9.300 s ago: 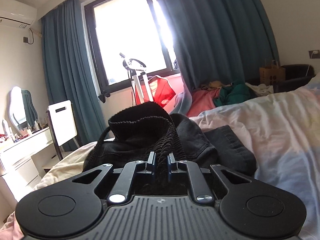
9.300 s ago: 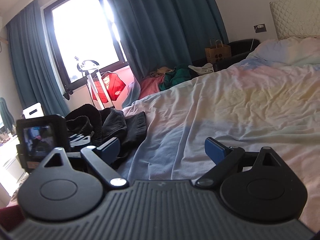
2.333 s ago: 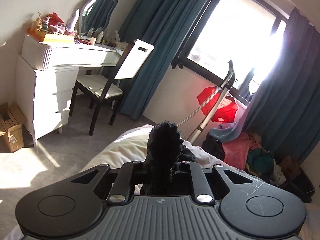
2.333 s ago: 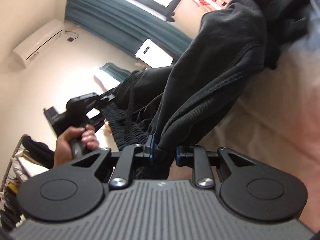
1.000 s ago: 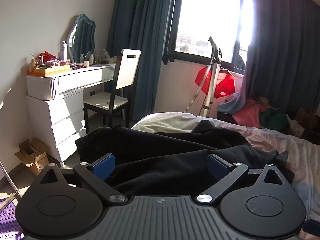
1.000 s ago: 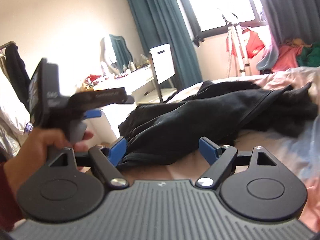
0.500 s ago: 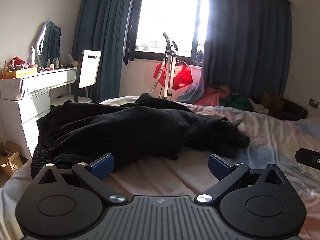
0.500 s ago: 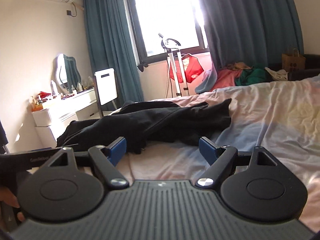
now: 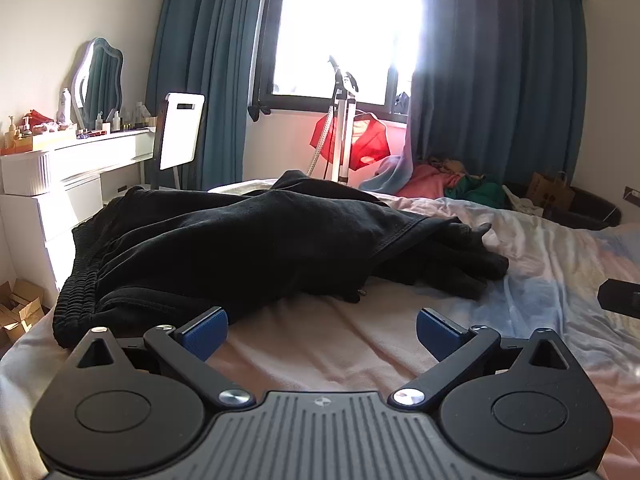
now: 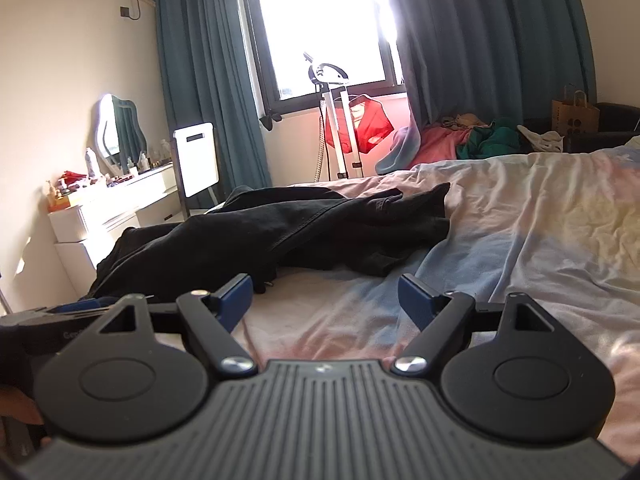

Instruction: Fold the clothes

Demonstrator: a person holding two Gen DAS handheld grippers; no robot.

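Note:
A pair of black trousers [image 9: 248, 248] lies spread and rumpled across the bed [image 9: 560, 256], with its ribbed elastic waistband [image 9: 76, 300] at the left near the bed edge. It also shows in the right wrist view [image 10: 280, 232]. My left gripper [image 9: 318, 330] is open and empty, just in front of the waistband end. My right gripper [image 10: 326, 298] is open and empty, low over the sheet in front of the trousers. The left gripper shows in the right wrist view [image 10: 64, 312], at the far left.
A white dresser [image 9: 60, 184] with a mirror and a white chair [image 9: 180, 136] stand left of the bed. A garment steamer [image 9: 344, 128] with a red cloth stands by the window. A pile of clothes [image 9: 448, 180] and a paper bag [image 9: 548, 192] lie at the back right.
Both grippers held the trousers aloft 2.3 s ago, then let go and opened. The trousers now lie on the bed. Over the last second both grippers have drawn back.

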